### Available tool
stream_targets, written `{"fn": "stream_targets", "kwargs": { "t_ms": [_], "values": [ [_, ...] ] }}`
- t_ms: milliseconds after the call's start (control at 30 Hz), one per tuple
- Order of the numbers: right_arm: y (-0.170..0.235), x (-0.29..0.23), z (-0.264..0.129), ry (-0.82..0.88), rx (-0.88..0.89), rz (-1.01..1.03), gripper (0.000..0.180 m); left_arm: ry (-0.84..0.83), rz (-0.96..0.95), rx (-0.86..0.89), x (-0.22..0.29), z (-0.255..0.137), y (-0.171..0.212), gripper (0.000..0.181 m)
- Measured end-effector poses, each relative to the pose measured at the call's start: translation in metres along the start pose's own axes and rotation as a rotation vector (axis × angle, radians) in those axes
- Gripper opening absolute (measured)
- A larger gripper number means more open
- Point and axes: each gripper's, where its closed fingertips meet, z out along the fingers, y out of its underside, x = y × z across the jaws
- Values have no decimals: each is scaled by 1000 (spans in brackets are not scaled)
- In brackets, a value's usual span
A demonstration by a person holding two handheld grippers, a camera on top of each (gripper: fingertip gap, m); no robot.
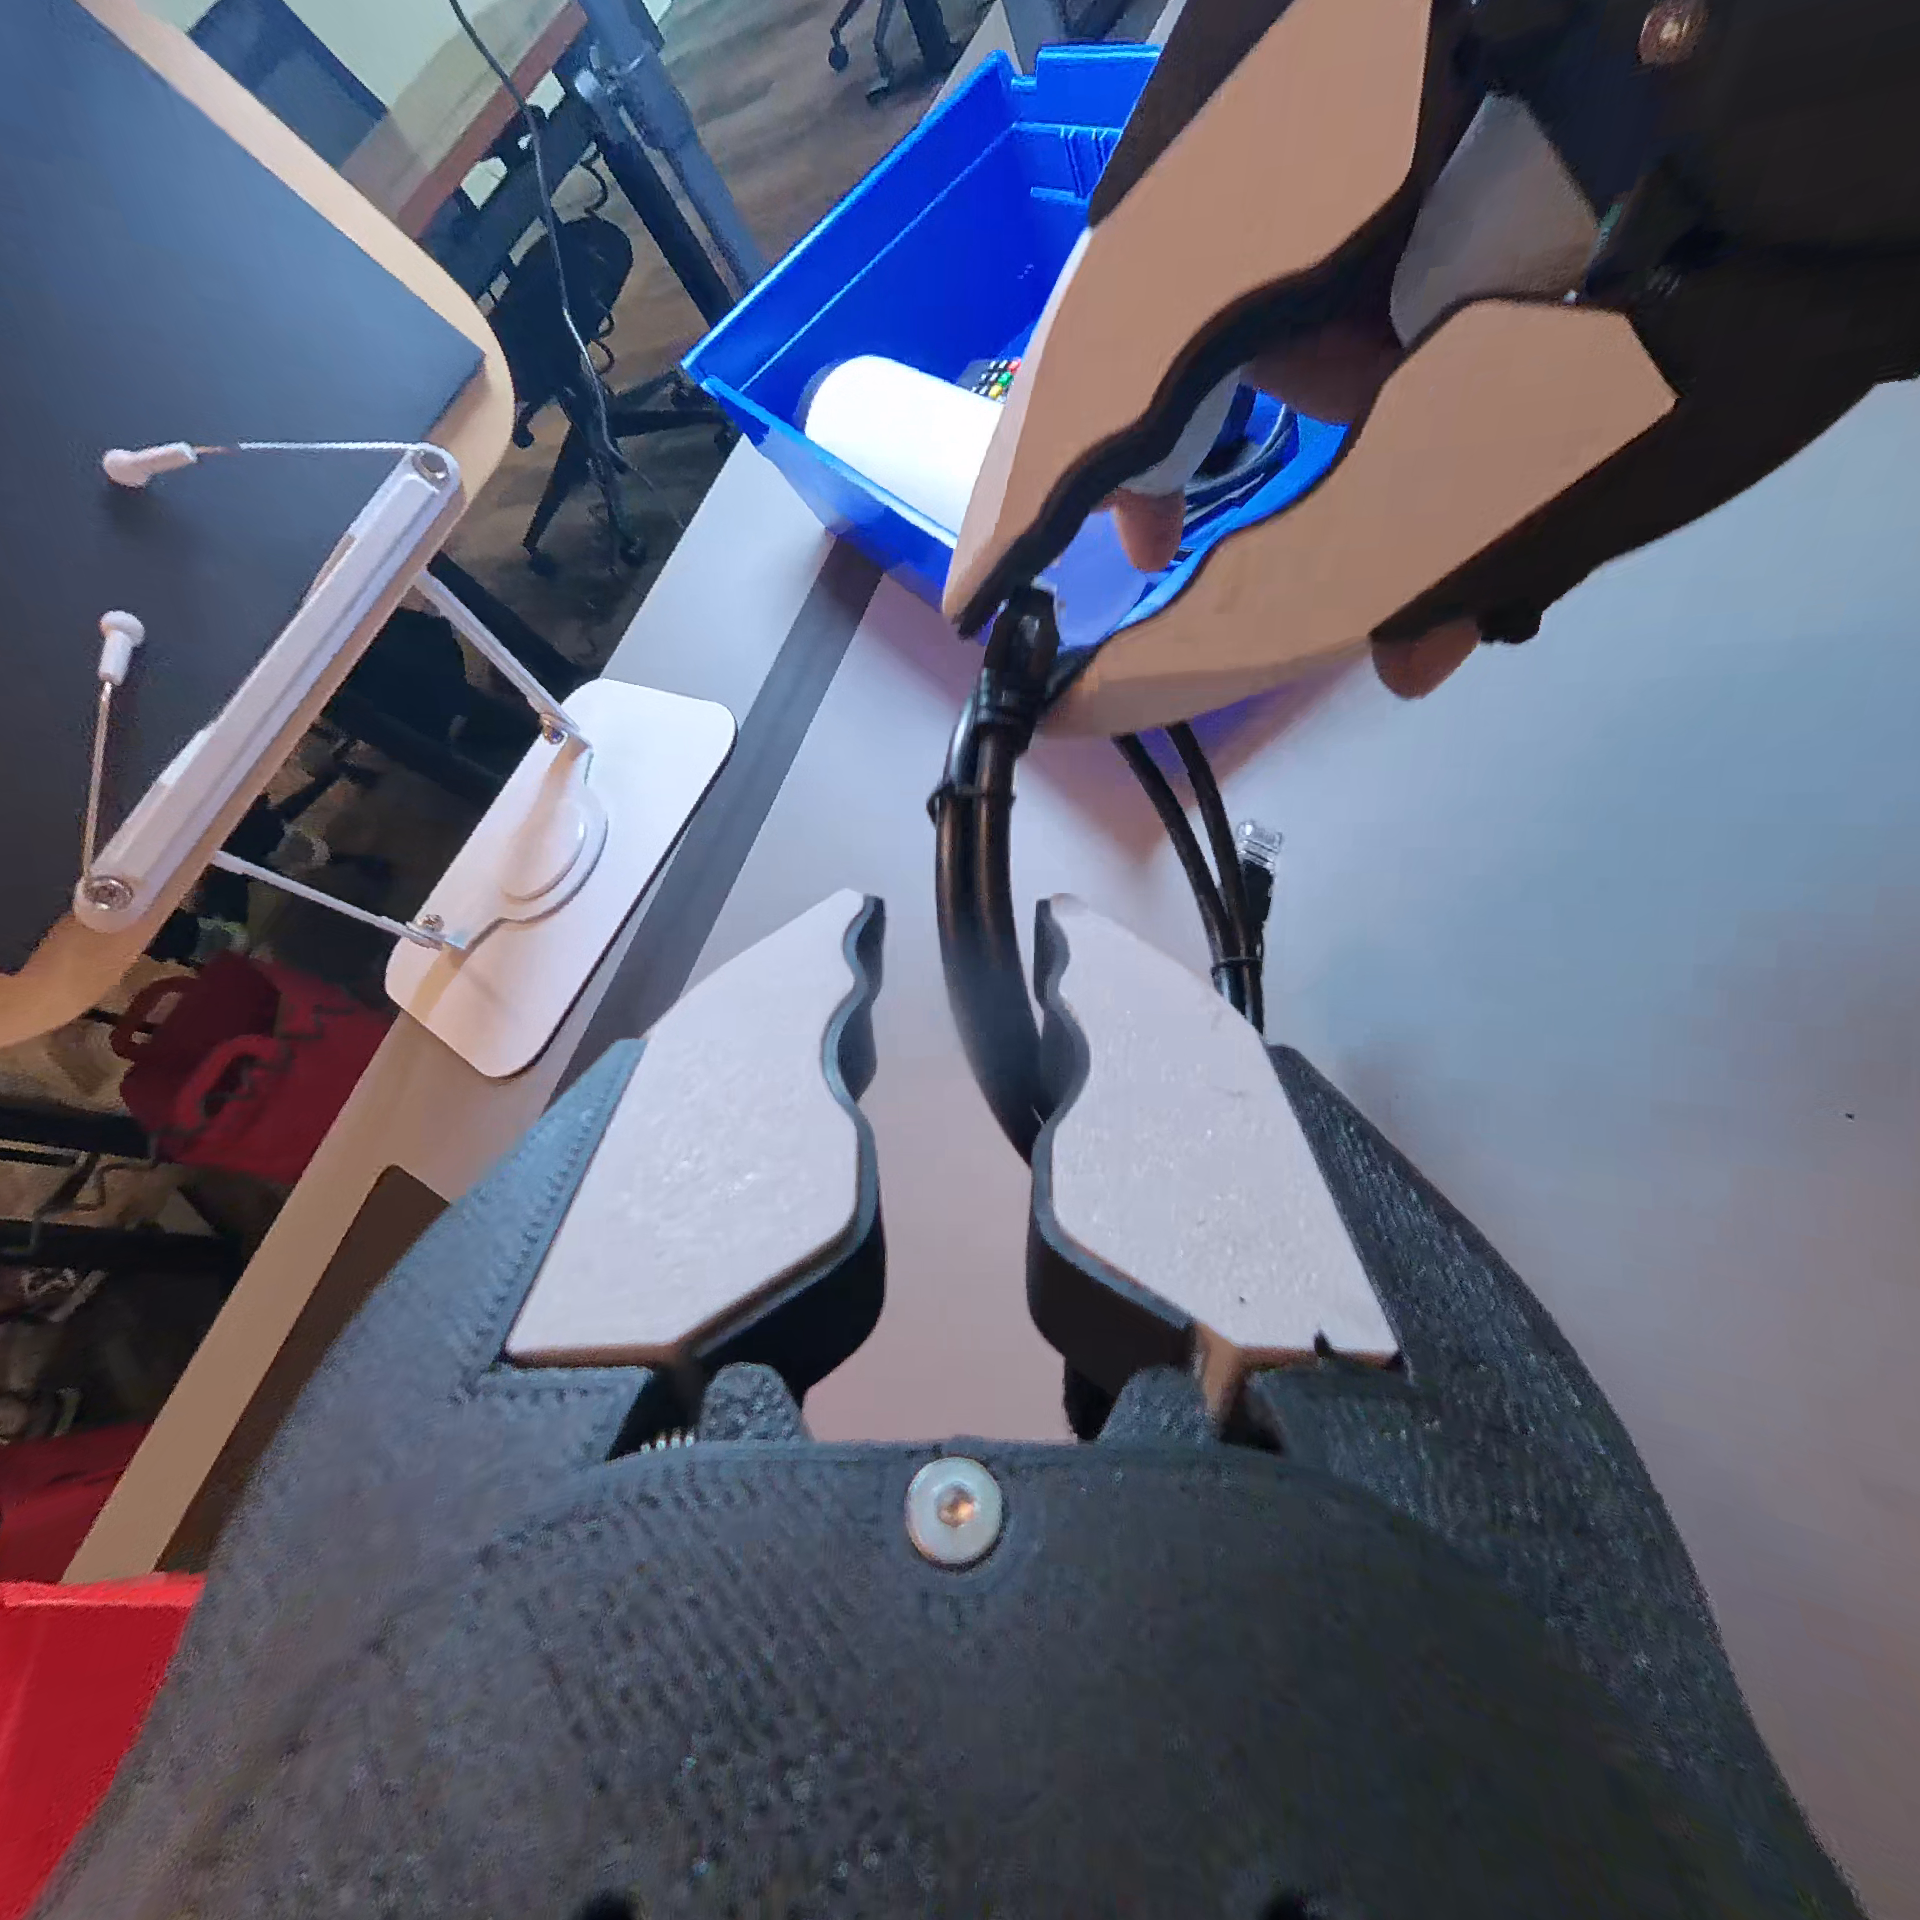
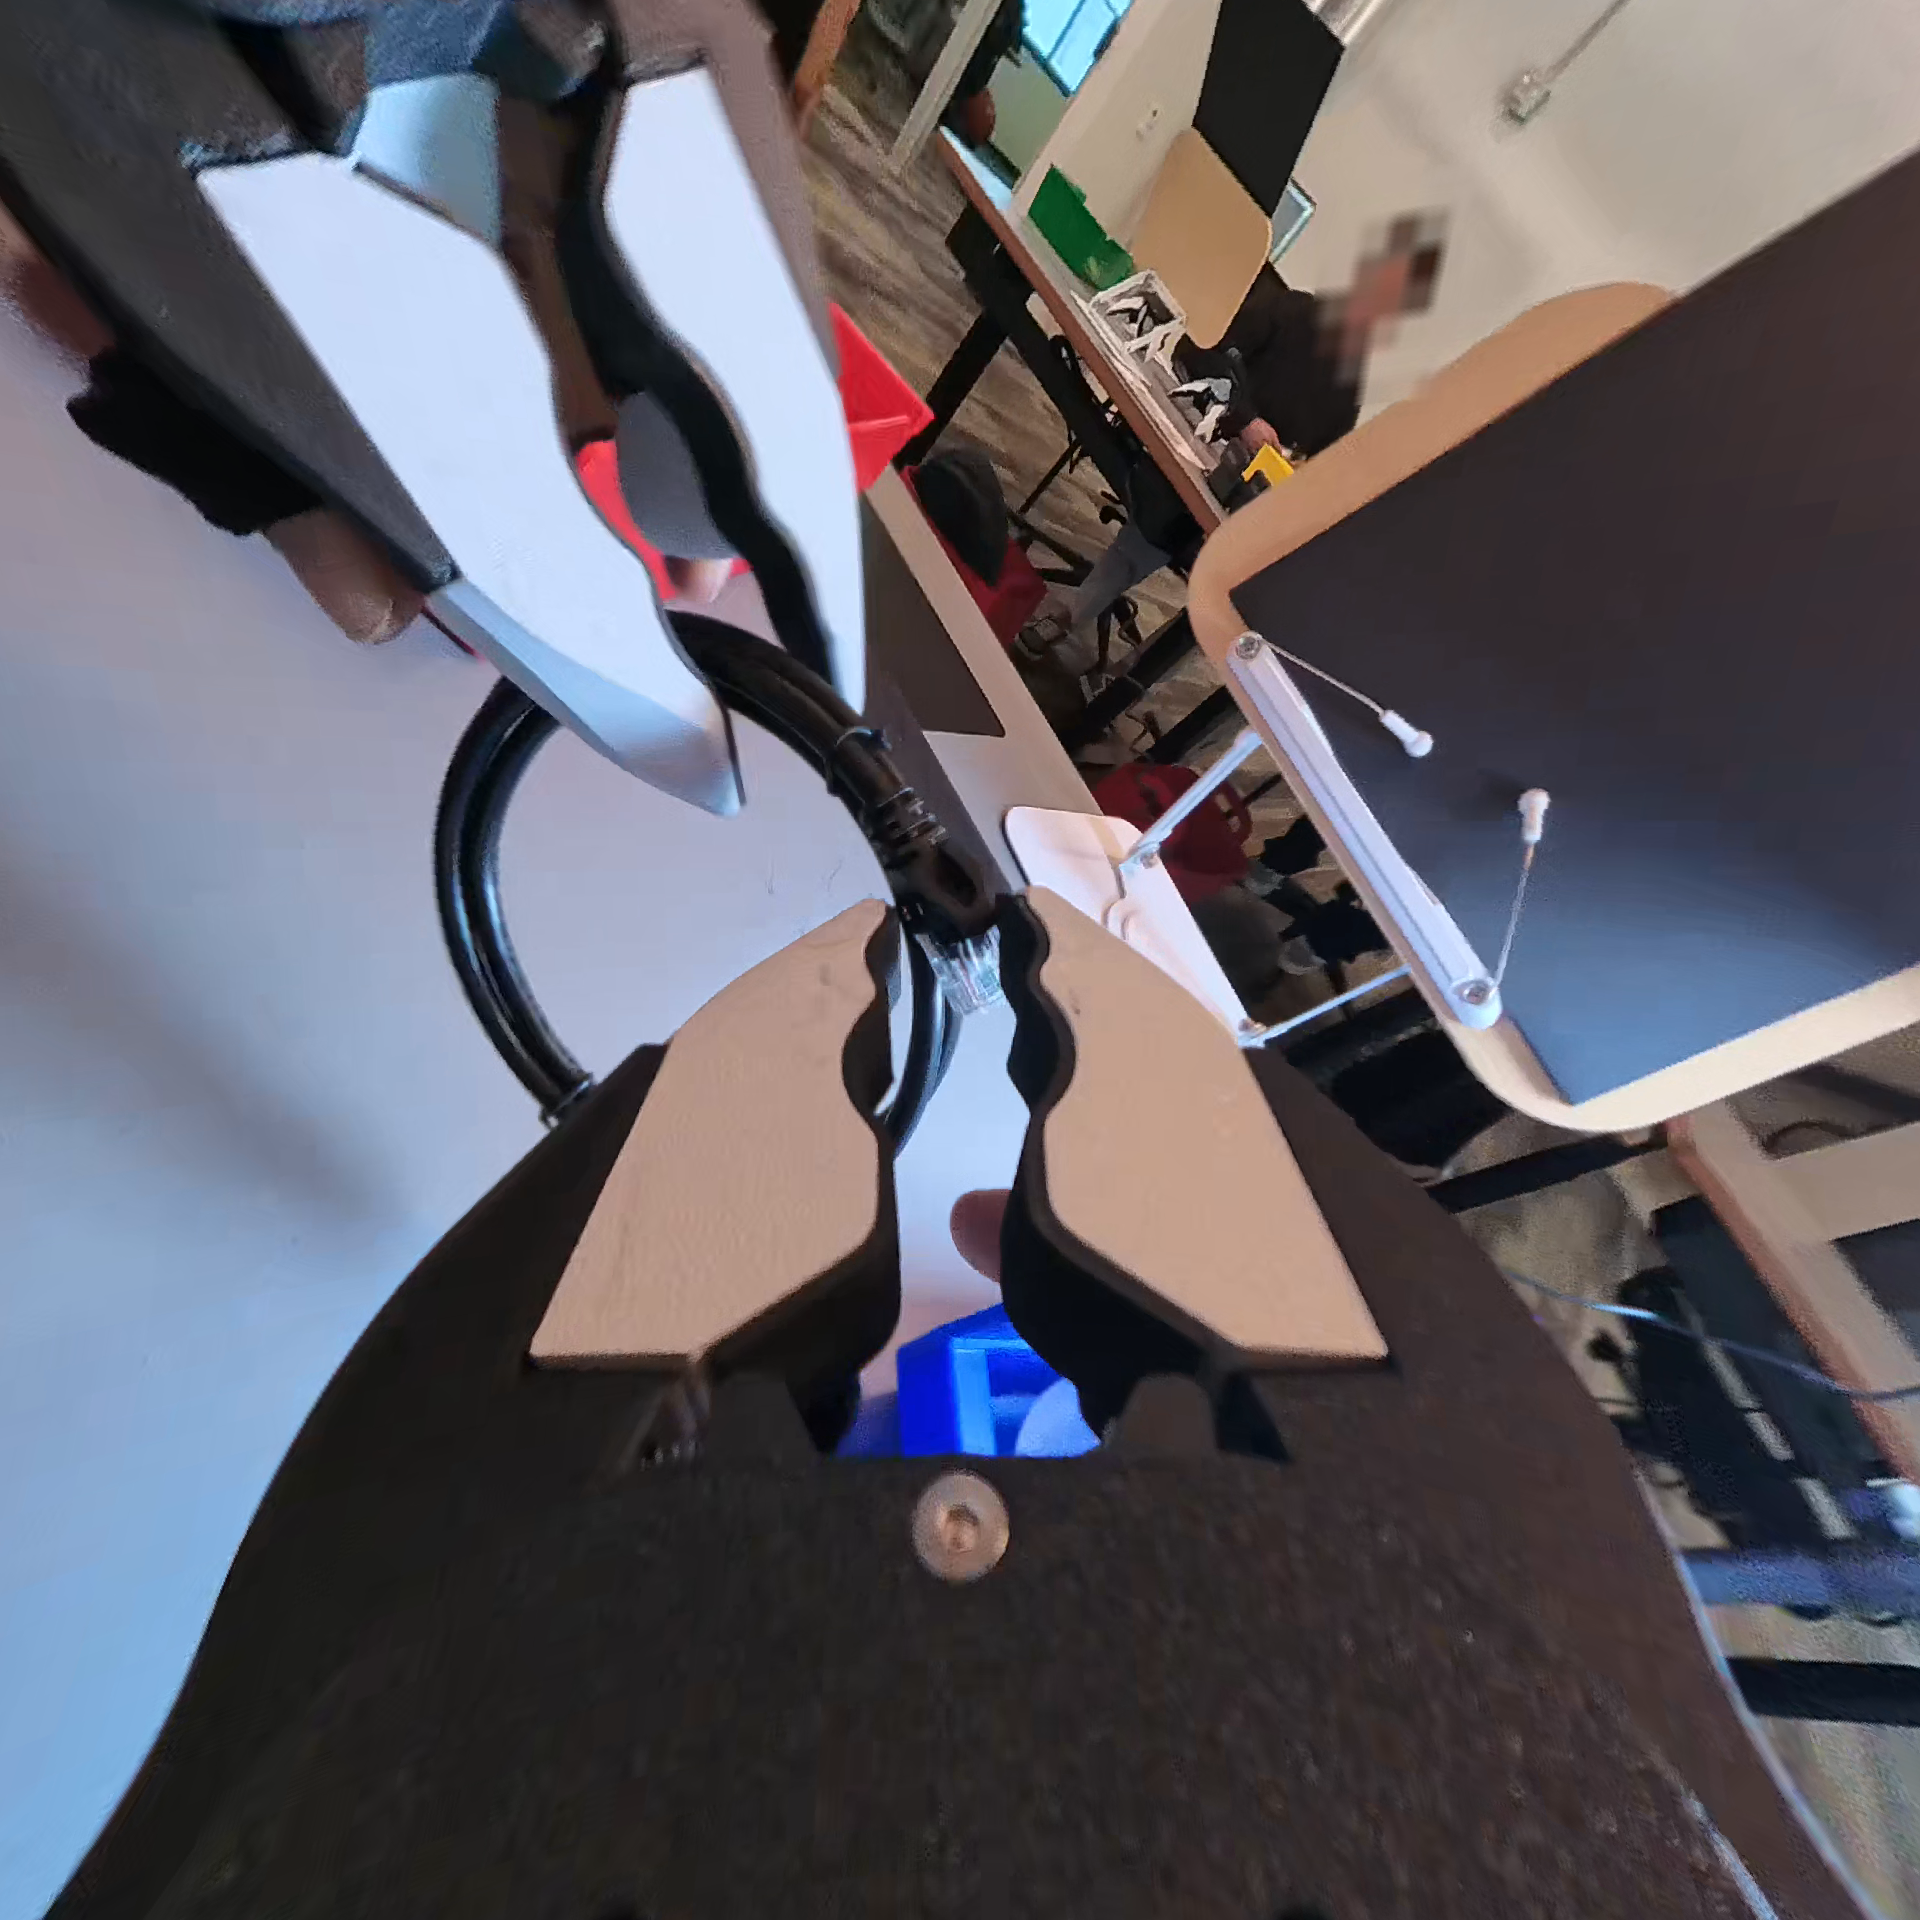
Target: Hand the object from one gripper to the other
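A coiled black network cable (image 1: 966, 831) hangs over the pale table (image 1: 1610, 935) between the two grippers. My right gripper (image 1: 1023, 644) comes in from the top right, its tips shut on the cable just behind a clear plug (image 2: 966, 971). My left gripper (image 1: 956, 904) is open, with the cable loop running between its fingers, close to the right-hand one. In the right wrist view the right gripper (image 2: 956, 909) pinches the plug boot, and the left gripper (image 2: 790, 748) straddles the cable (image 2: 468, 883) from above. A second clear plug (image 1: 1257, 842) hangs free.
A blue bin (image 1: 904, 260) holding a white roll (image 1: 904, 436) stands on the table behind the right gripper. A dark divider panel (image 1: 156, 312) on a white stand (image 1: 582, 862) is at the left. A red bin (image 1: 62, 1714) is at the bottom left. There is about 5 centimeters between the tips of the two grippers.
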Motion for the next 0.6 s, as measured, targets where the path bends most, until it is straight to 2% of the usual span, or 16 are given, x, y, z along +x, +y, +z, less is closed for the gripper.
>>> {"fn": "stream_targets", "kwargs": {
  "t_ms": [67,133,267,367,467,600],
  "values": [
    [-1,2,-1,-14,20,57,18,-9,4,25,-3,-3,-2,14],
    [0,1,-2,-32,9,58,18,-11,5,21,-4,-4,-4,12],
    [3,-6,0,-3,-53,-124,27,11,30,-39,2,-2,4,12],
    [-1,-18,2,-3,-70,-266,27,52,57,-78,13,1,7,12],
    [0,-25,3,-11,-101,-331,15,52,97,-94,18,3,7,12],
    [2,-17,2,-6,-93,-216,13,37,49,17,11,-3,-7,19]
  ]
}}
